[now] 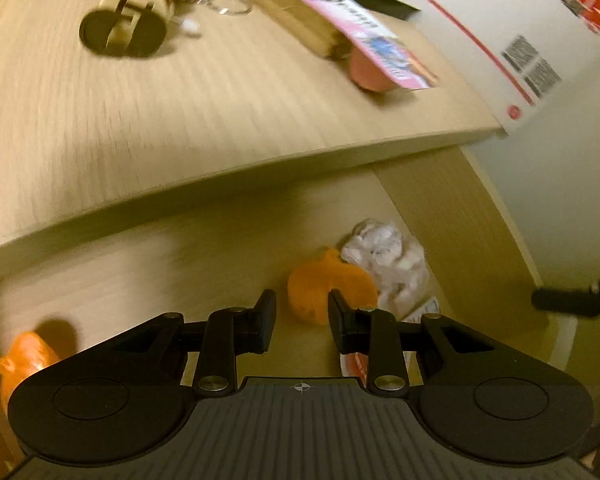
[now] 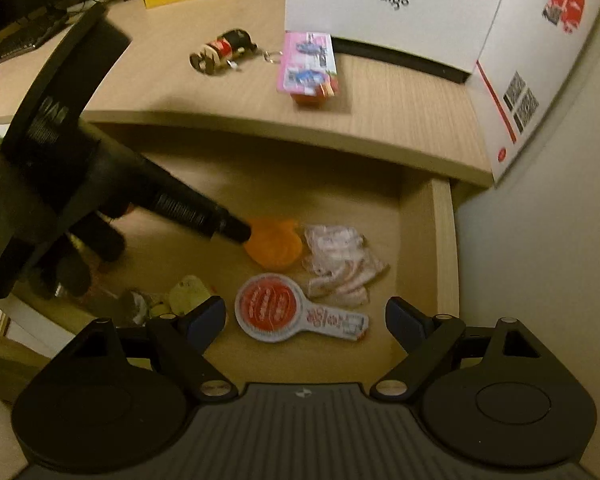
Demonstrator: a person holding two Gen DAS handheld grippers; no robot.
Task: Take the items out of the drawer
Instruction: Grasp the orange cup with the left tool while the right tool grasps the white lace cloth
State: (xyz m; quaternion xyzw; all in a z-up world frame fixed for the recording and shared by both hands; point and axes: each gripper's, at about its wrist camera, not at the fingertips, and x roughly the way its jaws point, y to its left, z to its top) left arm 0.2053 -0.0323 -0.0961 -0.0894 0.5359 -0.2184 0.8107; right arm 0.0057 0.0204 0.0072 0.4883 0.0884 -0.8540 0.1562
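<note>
The open wooden drawer [image 2: 444,248] holds an orange toy [image 1: 320,296] [image 2: 276,246], a clear plastic bag of pale pieces [image 1: 388,264] [image 2: 340,268] and a red-and-white paddle-shaped pack [image 2: 296,312]. My left gripper [image 1: 302,316] is open inside the drawer. Its fingertips [image 2: 240,234] sit just short of the orange toy, with nothing between them. My right gripper [image 2: 305,320] is wide open above the drawer's front, and the paddle pack lies just beyond its fingers. A second orange toy [image 1: 24,360] lies at the drawer's left.
The desktop [image 2: 400,120] overhangs the drawer's back. On it lie a keychain spool [image 2: 222,52], a pink carded pack [image 2: 308,64] and a large white box [image 2: 400,8]. A gloved hand [image 2: 80,256] holds the left gripper. Small yellowish items [image 2: 188,296] lie at the drawer's front left.
</note>
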